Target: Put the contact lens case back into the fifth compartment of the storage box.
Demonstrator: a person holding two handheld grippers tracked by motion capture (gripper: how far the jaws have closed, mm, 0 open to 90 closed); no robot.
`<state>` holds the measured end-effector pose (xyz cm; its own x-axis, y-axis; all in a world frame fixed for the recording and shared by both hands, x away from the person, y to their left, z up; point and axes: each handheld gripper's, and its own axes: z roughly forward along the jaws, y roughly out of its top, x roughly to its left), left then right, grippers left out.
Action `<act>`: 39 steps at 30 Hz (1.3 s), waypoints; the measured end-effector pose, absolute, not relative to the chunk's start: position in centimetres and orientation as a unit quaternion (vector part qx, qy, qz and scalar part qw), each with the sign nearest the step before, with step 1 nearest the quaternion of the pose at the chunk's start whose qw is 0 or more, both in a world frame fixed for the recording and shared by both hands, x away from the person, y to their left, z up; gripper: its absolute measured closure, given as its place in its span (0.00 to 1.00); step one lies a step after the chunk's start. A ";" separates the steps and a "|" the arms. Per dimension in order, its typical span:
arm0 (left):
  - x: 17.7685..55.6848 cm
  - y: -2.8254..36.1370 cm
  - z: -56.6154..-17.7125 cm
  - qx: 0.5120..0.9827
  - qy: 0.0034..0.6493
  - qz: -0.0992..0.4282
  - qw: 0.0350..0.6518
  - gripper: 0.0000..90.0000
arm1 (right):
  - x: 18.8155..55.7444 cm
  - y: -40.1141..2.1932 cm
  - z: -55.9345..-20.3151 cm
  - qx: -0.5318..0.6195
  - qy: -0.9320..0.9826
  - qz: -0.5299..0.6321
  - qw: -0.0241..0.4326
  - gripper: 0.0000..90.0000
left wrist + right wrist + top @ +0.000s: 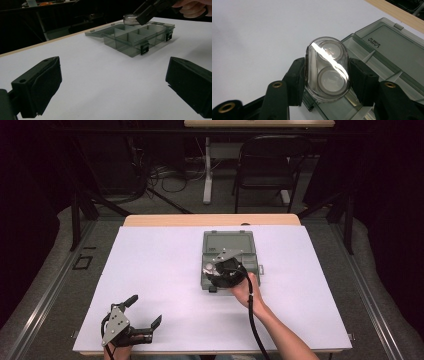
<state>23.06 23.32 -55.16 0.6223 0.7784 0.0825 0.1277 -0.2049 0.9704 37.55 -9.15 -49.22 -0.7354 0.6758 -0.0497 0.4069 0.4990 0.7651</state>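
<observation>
High view: the right gripper (212, 268) is over the near-left part of an open grey compartment box (252, 265), which sits a little right of centre on the white worktop (150, 270). The box's lid (228, 243) lies flat on the far side. A small pale object shows at the gripper's tip, above the box's left edge. The right hand (244, 289) grips the tool from the near side, cable trailing back along the forearm. Down at the near-left corner, the left gripper (146, 309) rests low by the worktop edge, well apart from the box, jaws spread with nothing between them.

Left gripper view: its two black jaws stand wide apart over bare white surface. Beyond them sits the compartment box (135, 41), dividers and two dark latches facing this way. The right gripper (147, 11) hangs over its far end, with the clear case (130, 19) at its tip, just above the box.

Right gripper view: here's the grip up close. The jaws are clamped on a clear oval case (327, 68), one pad on each long side, two round discs visible inside. The case hangs over the box's corner compartment (352, 105), with the lid (392, 47) beyond.
</observation>
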 end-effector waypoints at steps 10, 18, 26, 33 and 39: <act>23.0 23.3 -55.1 0.715 0.318 0.300 0.545 0.00 | 37.7 -8.5 -49.4 0.326 0.851 0.374 0.171 0.55; 23.0 23.2 -55.1 0.715 0.318 0.300 0.545 0.00 | 38.0 -8.3 -49.6 0.334 0.854 0.363 0.167 0.55; 23.1 23.2 -55.1 0.715 0.319 0.300 0.545 0.00 | 38.3 -8.0 -50.0 0.346 0.853 0.357 0.160 0.55; 23.1 23.3 -55.1 0.714 0.319 0.301 0.546 0.00 | 38.6 -7.6 -50.2 0.357 0.853 0.343 0.164 0.55; 23.1 23.2 -55.1 0.714 0.319 0.299 0.546 0.00 | 38.8 -7.5 -50.5 0.368 0.853 0.330 0.164 0.55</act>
